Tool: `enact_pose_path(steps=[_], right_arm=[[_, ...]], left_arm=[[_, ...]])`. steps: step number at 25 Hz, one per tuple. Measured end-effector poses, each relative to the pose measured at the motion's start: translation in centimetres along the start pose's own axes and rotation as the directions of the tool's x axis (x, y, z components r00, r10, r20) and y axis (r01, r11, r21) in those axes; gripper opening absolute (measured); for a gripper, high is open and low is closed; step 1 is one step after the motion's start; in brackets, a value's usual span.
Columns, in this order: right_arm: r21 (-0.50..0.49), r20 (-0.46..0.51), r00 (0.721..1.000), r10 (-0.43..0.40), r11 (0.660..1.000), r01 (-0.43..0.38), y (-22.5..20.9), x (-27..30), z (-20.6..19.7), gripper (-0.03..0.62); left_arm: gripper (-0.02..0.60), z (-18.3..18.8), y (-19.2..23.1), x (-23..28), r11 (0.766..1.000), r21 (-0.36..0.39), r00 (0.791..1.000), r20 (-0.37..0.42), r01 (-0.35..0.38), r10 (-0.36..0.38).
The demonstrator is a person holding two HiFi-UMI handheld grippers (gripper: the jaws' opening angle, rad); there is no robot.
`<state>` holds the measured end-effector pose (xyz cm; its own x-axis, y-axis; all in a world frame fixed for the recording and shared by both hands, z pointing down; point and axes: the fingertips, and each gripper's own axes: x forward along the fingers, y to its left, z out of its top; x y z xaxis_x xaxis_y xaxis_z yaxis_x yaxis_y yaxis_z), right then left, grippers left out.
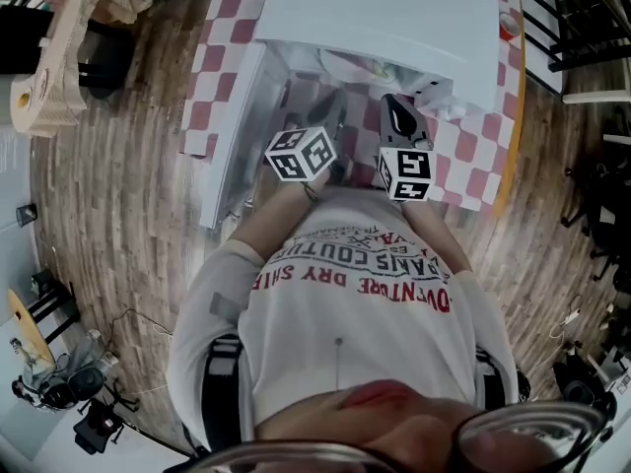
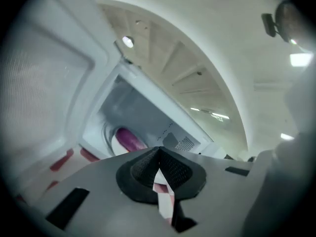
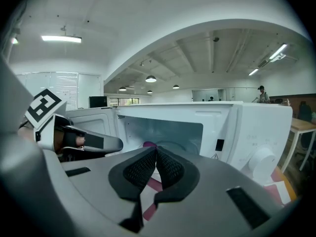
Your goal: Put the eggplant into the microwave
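The purple eggplant (image 2: 129, 138) lies on a white plate inside the open white microwave (image 3: 247, 127); in the right gripper view only the eggplant's (image 3: 149, 144) top shows above my jaws. My left gripper (image 2: 159, 152) is shut with nothing in it and hangs in front of the opening, rolled to one side. My right gripper (image 3: 156, 151) is also shut and empty, facing the cavity from a little further back. In the head view both grippers, left (image 1: 335, 131) and right (image 1: 399, 118), are side by side before the microwave (image 1: 394, 18).
The microwave door (image 1: 237, 136) stands swung open at the left, close to my left gripper (image 3: 84, 142). The microwave rests on a table with a red and white checked cloth (image 1: 222, 57). A wooden stand (image 1: 59, 57) is on the floor at far left.
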<state>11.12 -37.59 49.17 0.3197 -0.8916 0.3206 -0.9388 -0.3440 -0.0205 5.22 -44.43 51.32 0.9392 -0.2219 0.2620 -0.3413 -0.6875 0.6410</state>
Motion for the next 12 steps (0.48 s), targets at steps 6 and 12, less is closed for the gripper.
enact_pose_path(steps=[6, 12], right_arm=[[-0.06, 0.036, 0.999, 0.01, 0.998, -0.008, 1.5, -0.3, 1.3, 0.026], [-0.112, 0.07, 0.997, 0.016, 0.994, -0.008, 2.4, -0.3, 2.5, 0.026]], left_arm=[[0.028, 4.8, -3.1, -2.4, 0.905, 0.424, 0.988, 0.146, -0.021, -0.046], [0.028, 5.5, -5.7, -3.1, 0.808, 0.589, 0.982, 0.152, -0.002, -0.109]])
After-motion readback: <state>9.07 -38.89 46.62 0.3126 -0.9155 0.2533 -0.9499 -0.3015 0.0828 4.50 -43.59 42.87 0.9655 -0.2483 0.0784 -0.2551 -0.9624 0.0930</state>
